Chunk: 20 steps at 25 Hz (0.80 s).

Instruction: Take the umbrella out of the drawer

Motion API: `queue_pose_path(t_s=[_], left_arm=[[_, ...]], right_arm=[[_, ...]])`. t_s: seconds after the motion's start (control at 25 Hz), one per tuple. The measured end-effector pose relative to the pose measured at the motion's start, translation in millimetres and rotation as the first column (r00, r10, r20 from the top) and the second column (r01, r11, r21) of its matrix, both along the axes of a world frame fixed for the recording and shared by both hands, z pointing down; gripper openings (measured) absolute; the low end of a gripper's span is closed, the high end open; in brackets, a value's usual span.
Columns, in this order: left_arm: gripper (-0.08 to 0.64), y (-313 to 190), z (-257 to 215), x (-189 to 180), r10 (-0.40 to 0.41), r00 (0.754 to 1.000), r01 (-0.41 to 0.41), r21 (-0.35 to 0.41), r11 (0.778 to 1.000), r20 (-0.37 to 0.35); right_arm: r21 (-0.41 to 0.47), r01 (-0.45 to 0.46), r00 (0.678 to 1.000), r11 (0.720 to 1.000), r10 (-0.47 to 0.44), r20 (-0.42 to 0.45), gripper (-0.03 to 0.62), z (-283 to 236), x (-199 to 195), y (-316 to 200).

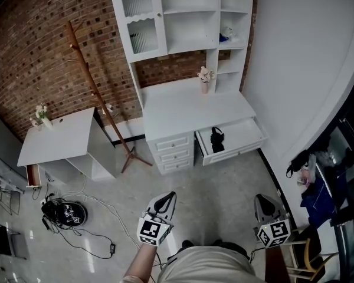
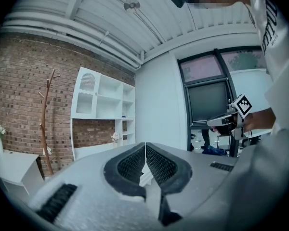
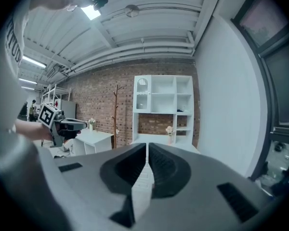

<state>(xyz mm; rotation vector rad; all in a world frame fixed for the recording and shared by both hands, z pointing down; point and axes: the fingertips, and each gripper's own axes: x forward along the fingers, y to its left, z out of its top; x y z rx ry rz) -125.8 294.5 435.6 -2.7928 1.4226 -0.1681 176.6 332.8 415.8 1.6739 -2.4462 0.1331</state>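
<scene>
In the head view the white desk has its right-hand drawer pulled out. A folded black umbrella lies inside it. Both grippers hover over the floor well in front of the desk, apart from the drawer. My left gripper is shut with nothing in it; its own view shows the jaws closed together. My right gripper is also shut and empty, jaws meeting in its own view. Both gripper views face the desk's shelf unit, and their jaws hide the drawer.
A wooden coat stand leans left of the desk, beside a small white table. A round black device with cables lies on the floor at left. A flower vase stands on the desk. Bags and a chair crowd the right wall.
</scene>
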Motion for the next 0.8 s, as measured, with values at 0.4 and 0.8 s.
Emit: queue_pose_path(t_s=[0.4,0.8], left_arm=[[0.025,7.2,6.0,-30.7,0.009,1.0,-0.009,-0.009,1.0,0.004],[0.025,-4.9,5.8,-36.6,0.014,1.0,-0.014,-0.007,1.0,0.007]], right_arm=[[-0.003,-0.005,1.0,1.0,0.005,-0.004,0.035,5.1,-33.5,9.1],[-0.002,-0.023,1.0,1.0,0.023,0.013,0.035,8.1,-37.4,-4.0]])
